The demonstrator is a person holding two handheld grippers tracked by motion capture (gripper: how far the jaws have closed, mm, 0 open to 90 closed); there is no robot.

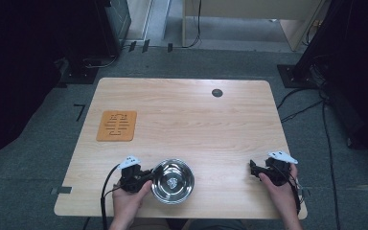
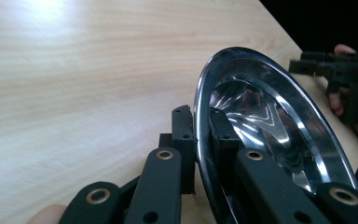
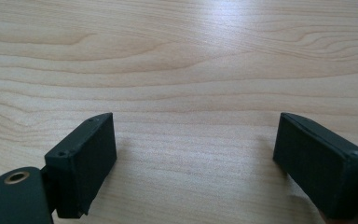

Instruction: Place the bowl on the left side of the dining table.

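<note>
A shiny steel bowl (image 1: 173,180) sits near the front edge of the wooden table (image 1: 182,120). My left gripper (image 1: 146,176) is shut on the bowl's left rim. In the left gripper view the bowl (image 2: 270,126) rim runs between the two black jaws of my left gripper (image 2: 199,135), one outside and one inside. My right gripper (image 1: 253,170) rests at the front right of the table, apart from the bowl. In the right gripper view my right gripper (image 3: 196,149) stands open over bare wood, nothing between its jaws. The right gripper (image 2: 328,70) also appears far off in the left gripper view.
An orange slotted mat (image 1: 117,125) lies flat at the table's left. A dark round grommet (image 1: 217,93) is set in the far side. Cables (image 1: 311,103) and dark stands surround the table on the grey floor.
</note>
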